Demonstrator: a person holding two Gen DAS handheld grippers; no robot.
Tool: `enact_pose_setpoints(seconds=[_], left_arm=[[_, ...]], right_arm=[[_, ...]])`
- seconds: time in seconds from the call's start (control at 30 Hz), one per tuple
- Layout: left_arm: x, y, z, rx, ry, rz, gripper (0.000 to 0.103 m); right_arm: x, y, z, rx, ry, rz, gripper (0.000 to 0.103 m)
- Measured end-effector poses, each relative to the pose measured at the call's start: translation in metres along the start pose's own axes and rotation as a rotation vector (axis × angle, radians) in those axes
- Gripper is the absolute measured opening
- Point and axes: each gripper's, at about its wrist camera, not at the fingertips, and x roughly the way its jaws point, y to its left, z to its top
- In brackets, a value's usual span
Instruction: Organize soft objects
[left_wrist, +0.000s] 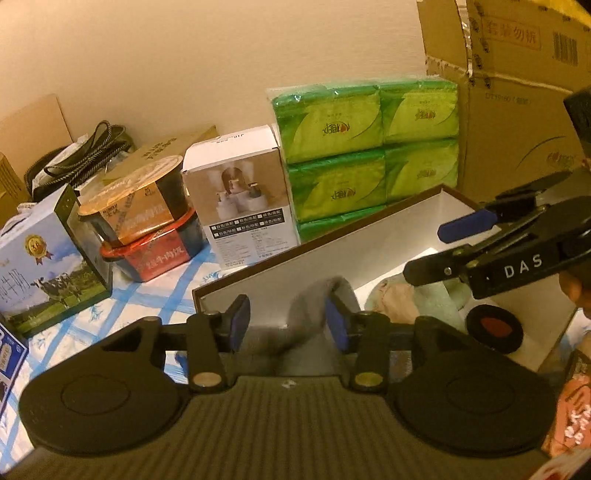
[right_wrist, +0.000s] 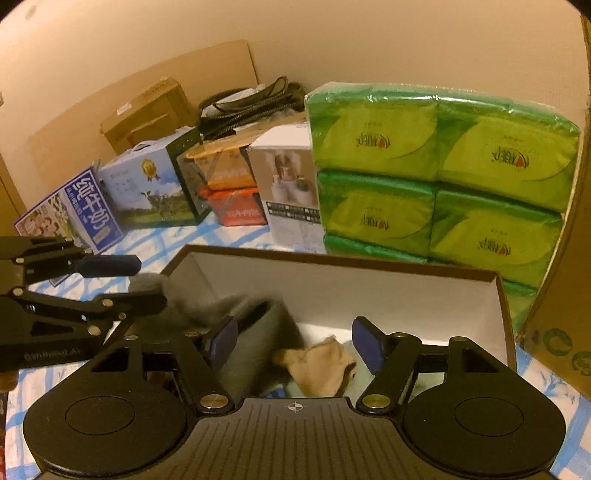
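Behind box (right_wrist: 332, 266): green tissue packs (right_wrist: 436, 173), cartons, food tubs (left_wrist: 144, 218).

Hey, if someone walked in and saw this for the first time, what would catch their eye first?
Probably the bright green tissue packs, stacked against the wall behind the box. Next, the grey cloth blurred over the box's left side, with both grippers, left and right, open around it. A beige cloth already lies inside the box.

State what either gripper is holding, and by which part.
Nothing is held: both the left gripper and right gripper are open; the grey cloth lies loose.
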Motion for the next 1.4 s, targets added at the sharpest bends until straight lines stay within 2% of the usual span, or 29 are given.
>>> enact_pose_setpoints(seconds=[0.23,0.4,0.53,0.63,0.77,0.97,1.13,1.2,1.27,1.4], left_arm=[[-0.038,0.019,-0.006,-0.091,-0.004,-0.026,0.043],[-0.075,0.026,-0.017,-0.112,-0.023,0.012,0.043],[-0.088,0.028,-0.03,-0.14,-0.005,0.032,0.043],[-0.081,0.026,-0.039,-0.137,0.016,0.039,0.042],[-0.053,0.025,-0.048,-0.127,0.048,0.047,0.042],[-0.006,0.042,-0.053,-0.187,0.088,0.067,0.042],[0.017,0.046,-0.054,-0.203,0.103,0.075,0.04],[0.021,0.047,-0.054,-0.205,0.105,0.075,0.023],[0.023,0.046,-0.053,-0.202,0.099,0.083,0.011],[0.019,0.042,-0.049,-0.168,0.066,0.096,0.001]], right_arm=[[-0.033,0.003,-0.012,0.006,0.015,0.031,0.069],[-0.063,0.008,-0.024,-0.007,-0.001,0.039,0.069],[-0.078,0.008,-0.036,0.002,0.005,0.043,0.069],[-0.079,0.005,-0.042,0.01,0.01,0.044,0.069],[-0.065,-0.008,-0.041,0.019,0.018,0.016,0.069],[-0.046,-0.032,-0.037,0.037,0.01,-0.02,0.069],[-0.038,-0.047,-0.039,0.057,0.006,-0.031,0.069],[-0.035,-0.051,-0.04,0.067,0.008,-0.033,0.069],[-0.035,-0.053,-0.042,0.075,0.01,-0.027,0.069],[-0.034,-0.051,-0.046,0.075,0.015,-0.014,0.069]])
